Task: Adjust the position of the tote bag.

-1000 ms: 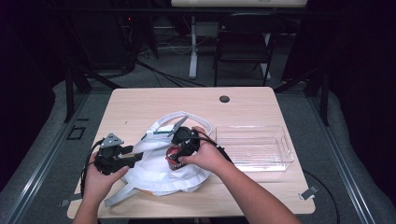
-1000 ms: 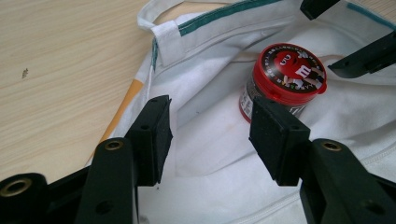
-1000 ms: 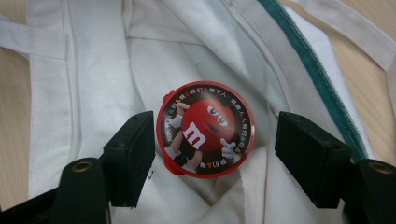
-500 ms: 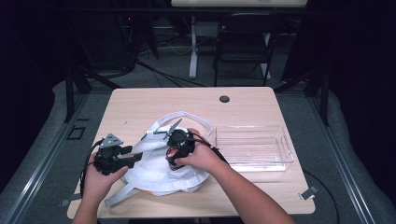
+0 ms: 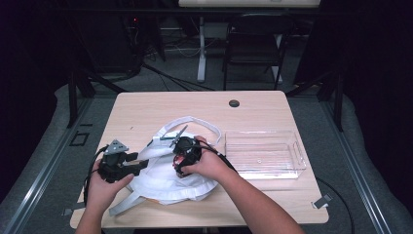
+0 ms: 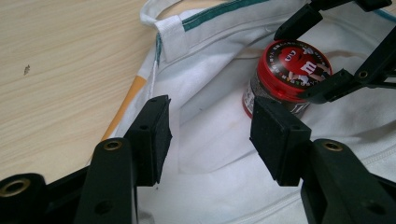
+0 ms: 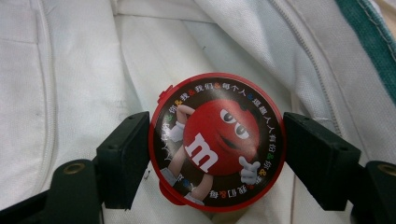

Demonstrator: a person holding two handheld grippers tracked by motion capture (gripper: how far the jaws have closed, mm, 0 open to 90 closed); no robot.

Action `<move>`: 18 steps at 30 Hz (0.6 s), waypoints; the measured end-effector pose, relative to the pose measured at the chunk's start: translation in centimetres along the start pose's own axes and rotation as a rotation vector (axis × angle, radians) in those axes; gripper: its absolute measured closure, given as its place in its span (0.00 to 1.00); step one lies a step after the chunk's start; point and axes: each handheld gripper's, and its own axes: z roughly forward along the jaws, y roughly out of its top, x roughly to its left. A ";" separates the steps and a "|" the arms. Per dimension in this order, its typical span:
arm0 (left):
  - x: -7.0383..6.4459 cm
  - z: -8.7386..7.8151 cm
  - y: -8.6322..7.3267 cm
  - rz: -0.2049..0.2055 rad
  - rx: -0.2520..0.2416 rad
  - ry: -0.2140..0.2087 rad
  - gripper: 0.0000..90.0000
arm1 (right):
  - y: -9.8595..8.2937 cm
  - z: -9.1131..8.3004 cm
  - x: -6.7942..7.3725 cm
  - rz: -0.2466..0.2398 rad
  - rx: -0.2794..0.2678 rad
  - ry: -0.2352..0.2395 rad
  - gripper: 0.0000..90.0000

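I have the right gripper (image 7: 215,154) clamped on the red lid of the candy jar (image 7: 216,142), at the white bag's (image 5: 160,180) mouth, while my left gripper (image 6: 210,135), jaws apart, waits at the jar's nine o'clock to steady the cloth.

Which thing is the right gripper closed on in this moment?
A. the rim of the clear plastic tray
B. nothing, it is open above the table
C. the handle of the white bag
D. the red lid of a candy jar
D: in the right gripper view, the right gripper has a jaw pressed against each side of the candy jar's round red lid, over the white bag.
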 end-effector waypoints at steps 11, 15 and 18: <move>-0.1 0.1 0.0 0.002 0.009 0.000 0.53 | 0.0 0.2 0.0 -0.004 0.006 -0.004 0.28; -0.1 0.2 0.0 0.001 0.003 0.003 0.53 | 0.0 0.5 0.1 -0.012 0.021 -0.008 0.28; 0.0 0.3 -0.1 -0.002 0.000 0.007 0.53 | 0.0 0.5 0.2 0.006 0.031 -0.013 0.28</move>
